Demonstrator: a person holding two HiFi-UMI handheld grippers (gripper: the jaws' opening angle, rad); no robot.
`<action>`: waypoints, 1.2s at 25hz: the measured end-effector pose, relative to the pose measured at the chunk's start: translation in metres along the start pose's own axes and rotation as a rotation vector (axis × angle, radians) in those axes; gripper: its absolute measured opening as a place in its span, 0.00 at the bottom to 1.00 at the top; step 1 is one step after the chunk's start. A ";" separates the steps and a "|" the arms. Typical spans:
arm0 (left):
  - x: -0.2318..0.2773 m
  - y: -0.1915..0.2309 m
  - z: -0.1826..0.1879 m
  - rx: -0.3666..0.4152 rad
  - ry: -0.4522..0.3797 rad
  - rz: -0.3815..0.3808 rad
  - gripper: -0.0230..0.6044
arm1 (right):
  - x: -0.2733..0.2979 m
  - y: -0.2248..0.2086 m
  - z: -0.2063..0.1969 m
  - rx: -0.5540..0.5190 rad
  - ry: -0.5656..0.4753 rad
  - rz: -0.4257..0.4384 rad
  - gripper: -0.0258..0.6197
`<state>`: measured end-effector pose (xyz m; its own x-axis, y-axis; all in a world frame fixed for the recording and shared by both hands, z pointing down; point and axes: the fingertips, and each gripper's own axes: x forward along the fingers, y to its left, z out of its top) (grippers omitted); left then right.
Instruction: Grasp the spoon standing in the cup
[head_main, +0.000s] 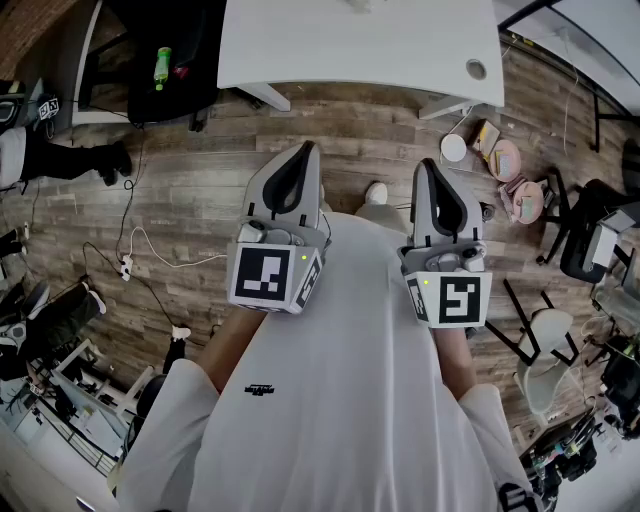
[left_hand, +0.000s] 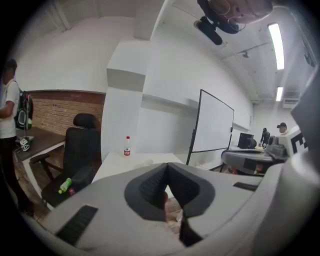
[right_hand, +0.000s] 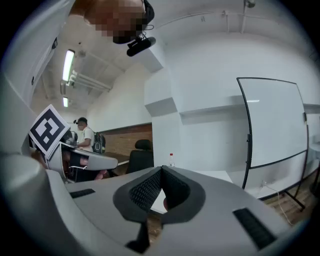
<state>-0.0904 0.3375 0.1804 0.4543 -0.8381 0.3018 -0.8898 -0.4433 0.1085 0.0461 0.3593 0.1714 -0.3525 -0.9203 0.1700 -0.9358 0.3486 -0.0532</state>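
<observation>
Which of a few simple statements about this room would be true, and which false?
1. The left hand-held gripper and the right hand-held gripper both have their jaws shut. True.
2. The left hand-held gripper holds a spoon. False: it holds nothing.
3. A bottle stands on the white table. True.
4. The green bottle lies on the floor. False: it lies on the black chair.
</observation>
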 end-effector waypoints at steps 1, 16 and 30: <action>0.001 -0.006 0.002 0.005 -0.003 -0.004 0.03 | -0.002 -0.002 -0.001 -0.003 0.004 0.009 0.04; 0.016 -0.045 0.012 0.037 0.003 0.052 0.03 | -0.010 -0.056 -0.007 0.098 0.007 0.038 0.04; 0.041 -0.097 -0.012 0.003 0.058 0.065 0.03 | -0.024 -0.097 -0.015 0.011 -0.024 0.062 0.04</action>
<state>0.0143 0.3498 0.1935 0.3920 -0.8455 0.3626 -0.9173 -0.3893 0.0840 0.1452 0.3506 0.1875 -0.4100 -0.9010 0.1418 -0.9120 0.4033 -0.0741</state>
